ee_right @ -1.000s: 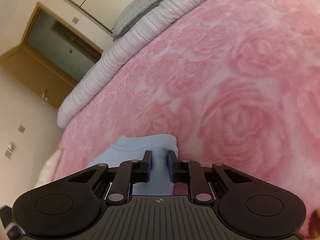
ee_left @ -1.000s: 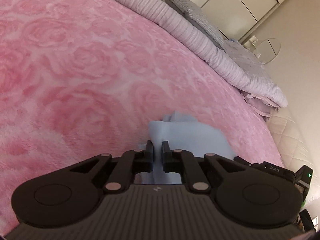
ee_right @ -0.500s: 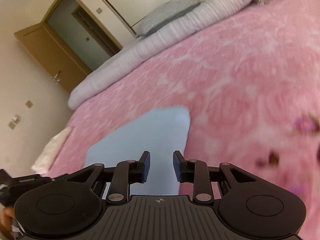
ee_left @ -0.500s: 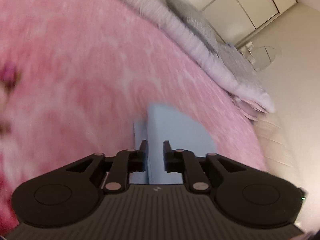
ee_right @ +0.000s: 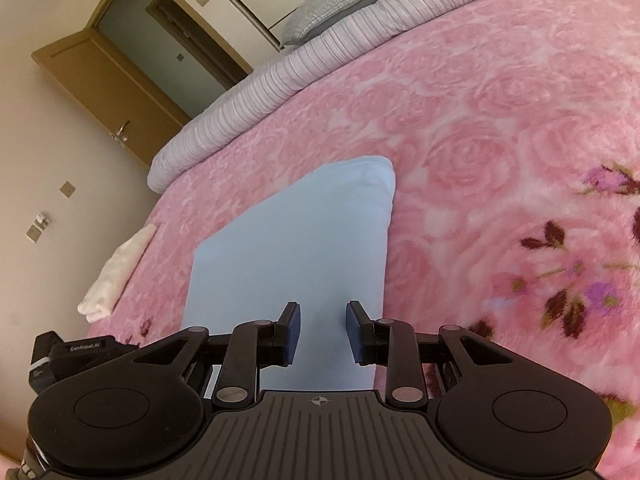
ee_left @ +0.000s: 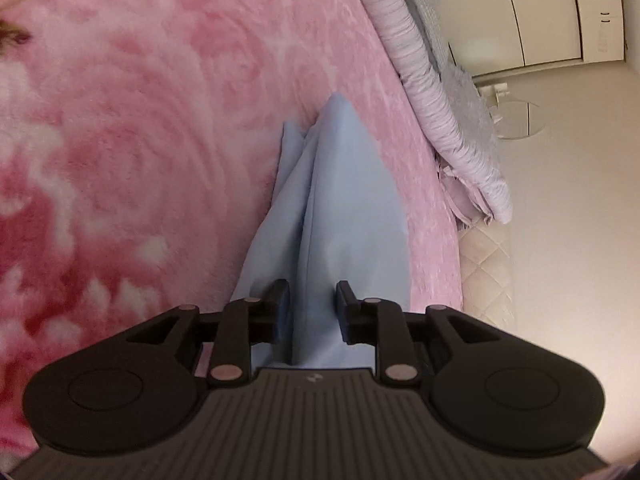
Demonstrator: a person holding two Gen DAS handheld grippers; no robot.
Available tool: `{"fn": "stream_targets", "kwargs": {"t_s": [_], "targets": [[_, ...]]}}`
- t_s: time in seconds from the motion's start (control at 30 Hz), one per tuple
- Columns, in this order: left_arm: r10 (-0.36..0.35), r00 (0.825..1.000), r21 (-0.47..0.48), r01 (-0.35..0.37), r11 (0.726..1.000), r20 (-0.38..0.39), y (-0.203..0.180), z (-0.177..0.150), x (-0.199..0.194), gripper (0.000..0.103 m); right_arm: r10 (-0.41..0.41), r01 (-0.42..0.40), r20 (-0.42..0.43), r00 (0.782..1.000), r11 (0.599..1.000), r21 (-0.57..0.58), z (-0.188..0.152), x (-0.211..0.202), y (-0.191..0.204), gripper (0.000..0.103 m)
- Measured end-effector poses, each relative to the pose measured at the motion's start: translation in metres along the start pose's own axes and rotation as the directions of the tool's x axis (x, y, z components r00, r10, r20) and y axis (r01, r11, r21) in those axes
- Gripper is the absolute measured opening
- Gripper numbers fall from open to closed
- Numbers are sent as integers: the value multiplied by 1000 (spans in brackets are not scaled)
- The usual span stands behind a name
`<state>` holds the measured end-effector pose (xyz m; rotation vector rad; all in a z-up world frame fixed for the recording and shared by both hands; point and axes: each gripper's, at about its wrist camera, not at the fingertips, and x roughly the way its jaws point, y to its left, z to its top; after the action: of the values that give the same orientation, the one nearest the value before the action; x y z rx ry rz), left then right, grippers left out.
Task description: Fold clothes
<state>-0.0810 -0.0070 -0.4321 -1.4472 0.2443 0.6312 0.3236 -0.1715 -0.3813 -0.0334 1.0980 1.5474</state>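
On the pink rose blanket (ee_right: 500, 92), the light blue garment (ee_right: 296, 248) lay folded as the left gripper (ee_left: 312, 308), its jaws just opened, and the right gripper (ee_right: 320, 330) stood parted over it, pads clear.

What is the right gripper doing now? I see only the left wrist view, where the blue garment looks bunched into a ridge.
Observer: The right gripper hangs over the blue garment. Its jaws have just been opening, and the pads do not press the fabric.
Operator: How does the garment lie on that side?
Observer: It lies flat and smooth on the pink blanket, with a rounded fold at its far end.
Operator: Is anything else on the bed?
Observer: Yes, a white folded cloth lies at the bed's edge, apart from the blue garment.
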Motion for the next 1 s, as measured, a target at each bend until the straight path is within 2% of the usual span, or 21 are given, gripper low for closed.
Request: {"fn": "stream_targets", "kwargs": {"t_s": [0.07,0.1,0.13,0.2,0.27,0.3,0.37,0.4,0.47,0.53,0.6,0.63,0.67,0.7,0.73,0.77,0.87,0.93,0.97,1.0], "targets": [[-25,1000,2,25,1000,-19,-1,2,5,21,-6,6,-5,1000,1000,-6,-2,2,2,29],[-43,999,11,43,999,-29,-5,2,8,17,-18,18,-13,1000,1000,-21,-3,4,3,29],[-62,998,27,62,998,-31,-7,1,9,8,-30,29,-21,999,999,-36,-4,7,5,29],[-113,994,61,113,992,4,-13,-2,2,5,-65,62,-36,997,995,-84,-6,11,11,29],[-134,989,103,127,987,63,-15,-3,-14,4,-83,76,-53,995,989,-128,-8,15,16,29],[-128,989,116,118,986,78,-15,-4,-20,4,-92,82,-62,994,985,-150,-9,18,18,28],[-50,995,154,36,987,89,-12,-7,-23,4,-115,100,-72,991,977,-187,-11,23,22,28],[-10,995,173,-7,985,95,-10,-8,-24,0,-130,112,-74,989,972,-206,-12,26,23,27],[123,986,195,-143,970,109,-2,-10,-21,0,-149,129,-75,986,965,-229,-13,29,25,27],[138,983,186,-159,970,123,3,-12,-23,0,-158,137,-78,984,964,-230,-13,28,25,27],[27,990,118,-44,992,136,6,-11,-33,0,-156,135,-73,985,963,-235,-13,27,26,27],[-31,989,83,19,996,146,8,-10,-38,1,-153,133,-70,986,963,-235,-14,26,26,27],[-56,986,70,46,997,156,6,-10,-42,4,-146,128,-66,987,967,-222,-14,24,25,27],[-77,983,59,68,996,165,5,-11,-47,12,-135,121,-61,989,972,-199,-14,22,22,27],[-83,984,71,73,995,160,2,-10,-49,19,-124,112,-59,991,978,-176,-14,20,22,27],[-79,987,83,67,994,142,-2,-9,-46,32,-111,101,-55,992,984,-149,-13,18,19,28],[-51,997,101,44,994,65,-4,-5,-33,35,-69,66,-49,996,996,-62,-11,12,13,31],[-43,999,114,40,993,32,-7,-7,-20,32,-42,41,-47,998,999,-22,-9,7,10,33],[-52,998,122,49,991,21,-9,-8,-14,26,-34,34,-47,998,999,-16,-9,6,10,33],[-61,998,149,57,987,24,-13,-10,-12,4,-33,32,-49,998,999,-17,-8,4,11,33]]}}
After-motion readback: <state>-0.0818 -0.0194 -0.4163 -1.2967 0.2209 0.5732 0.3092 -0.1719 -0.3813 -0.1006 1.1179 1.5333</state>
